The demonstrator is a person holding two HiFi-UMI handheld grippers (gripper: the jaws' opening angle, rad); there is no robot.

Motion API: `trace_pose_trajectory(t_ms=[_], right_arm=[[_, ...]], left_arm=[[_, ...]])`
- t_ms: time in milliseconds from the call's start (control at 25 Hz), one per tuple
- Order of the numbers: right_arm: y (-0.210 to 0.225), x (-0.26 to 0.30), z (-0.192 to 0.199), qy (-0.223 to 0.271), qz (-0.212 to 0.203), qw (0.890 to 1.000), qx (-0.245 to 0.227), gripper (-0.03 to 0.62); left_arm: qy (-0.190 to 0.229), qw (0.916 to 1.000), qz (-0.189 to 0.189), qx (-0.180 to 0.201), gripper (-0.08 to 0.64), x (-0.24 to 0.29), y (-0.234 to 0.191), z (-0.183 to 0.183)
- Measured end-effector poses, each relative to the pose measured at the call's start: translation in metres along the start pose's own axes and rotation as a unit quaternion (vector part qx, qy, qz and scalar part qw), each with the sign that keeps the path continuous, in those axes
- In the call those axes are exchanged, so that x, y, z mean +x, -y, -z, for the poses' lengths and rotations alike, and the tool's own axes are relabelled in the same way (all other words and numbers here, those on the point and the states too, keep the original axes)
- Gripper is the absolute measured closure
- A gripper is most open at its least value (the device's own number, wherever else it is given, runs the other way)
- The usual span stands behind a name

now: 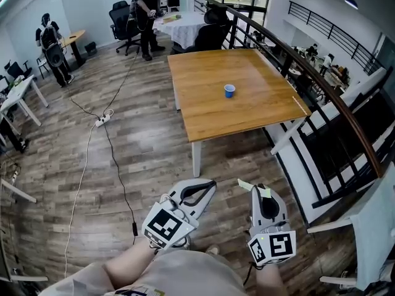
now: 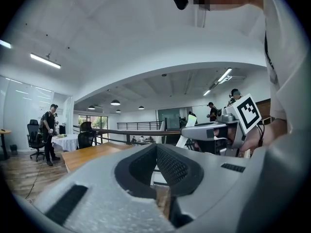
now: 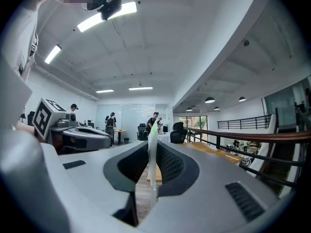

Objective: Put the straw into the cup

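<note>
Gripping 1 thin white wrapped straw (image 3: 152,164), right tool (image 3: 152,145) is pointing level; left tool (image 2: 156,147) is sitting clenched, empty; small blue cup (image 1: 229,90) is standing on wooden counter (image 1: 203,113).

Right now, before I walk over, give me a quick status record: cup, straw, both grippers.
cup: blue cup, upright, alone on the wooden table, far ahead of both grippers
straw: straw clamped between the right gripper's jaws, not in the cup
right gripper: right gripper shut on the straw
left gripper: left gripper with its jaws together, nothing between them
task state: straw not yet in the cup
</note>
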State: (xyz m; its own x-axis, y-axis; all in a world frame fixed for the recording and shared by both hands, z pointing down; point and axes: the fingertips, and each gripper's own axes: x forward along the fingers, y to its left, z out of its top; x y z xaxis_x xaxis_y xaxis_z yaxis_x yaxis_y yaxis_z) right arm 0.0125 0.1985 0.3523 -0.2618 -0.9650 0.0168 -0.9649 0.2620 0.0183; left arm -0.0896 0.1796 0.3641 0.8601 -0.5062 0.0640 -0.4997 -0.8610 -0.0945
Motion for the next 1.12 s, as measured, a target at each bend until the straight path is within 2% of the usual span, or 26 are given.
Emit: trace_pose_trajectory(t_ms=[120, 720, 1120], right_arm=[[0.008, -0.003, 0.002, -0.005, -0.004, 1.000, -0.001, 0.538], [0.044, -0.036, 0.012, -0.003, -0.022, 1.000, -0.001, 0.538], [0.071, -0.053, 0.016, 0.007, -0.025, 1.000, 0.005, 0.538]], left_arm=[[-0.002, 0.9999, -0.007, -0.009, 0.546, 0.006, 0.006, -0.002], [-0.004, 0.9996, -0.029, -0.004, 0.546, 0.036, 0.041, 0.001], [-0.024, 0.9995, -0.021, -0.001, 0.546, 0.059, 0.075, 0.006]])
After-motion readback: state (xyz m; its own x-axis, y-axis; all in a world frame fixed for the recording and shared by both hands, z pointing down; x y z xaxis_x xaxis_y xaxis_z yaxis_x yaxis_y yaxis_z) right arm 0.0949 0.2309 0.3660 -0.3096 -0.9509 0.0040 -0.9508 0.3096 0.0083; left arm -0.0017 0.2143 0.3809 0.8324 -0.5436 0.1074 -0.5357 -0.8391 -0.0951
